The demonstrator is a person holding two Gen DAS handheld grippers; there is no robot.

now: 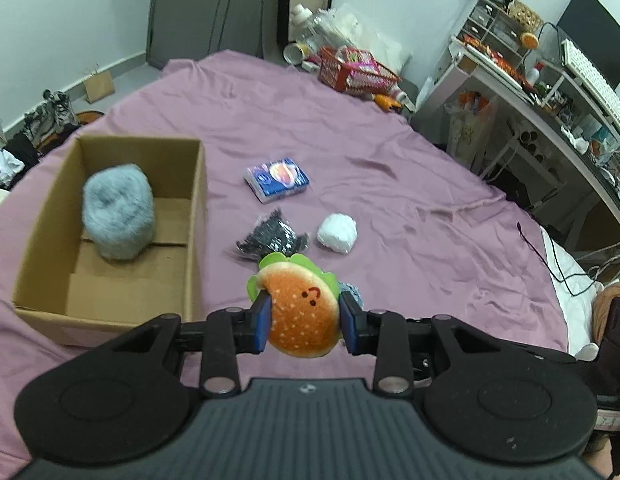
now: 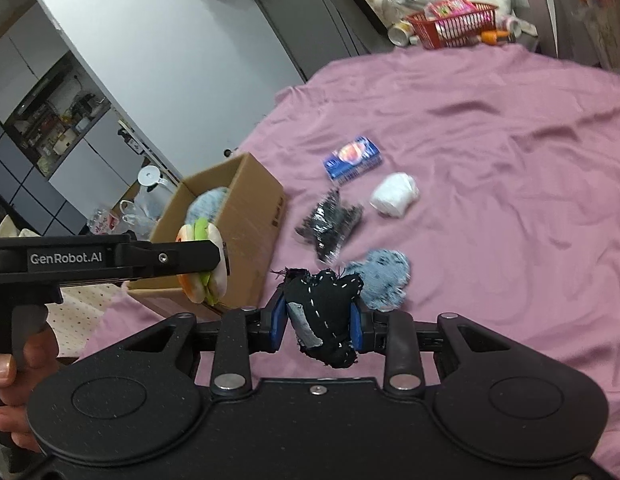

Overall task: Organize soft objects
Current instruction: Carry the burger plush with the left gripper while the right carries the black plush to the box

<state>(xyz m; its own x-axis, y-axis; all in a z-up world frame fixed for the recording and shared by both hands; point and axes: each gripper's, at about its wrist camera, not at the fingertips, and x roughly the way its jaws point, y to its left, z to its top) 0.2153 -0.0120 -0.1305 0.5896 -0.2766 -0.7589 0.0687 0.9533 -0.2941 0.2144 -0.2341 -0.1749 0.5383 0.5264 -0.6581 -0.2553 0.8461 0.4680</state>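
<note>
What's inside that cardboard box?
The cardboard box holds one fluffy grey-blue bundle on bare cardboard. The floor beneath the bundle is hidden.

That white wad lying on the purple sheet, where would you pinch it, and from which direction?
Probably from straight above, squeezing across the short sides of the white wad. It lies as a low rounded lump on the purple sheet with free cloth all round, and the black crinkly bag sits apart on one side, so the fingers should fit.
</note>
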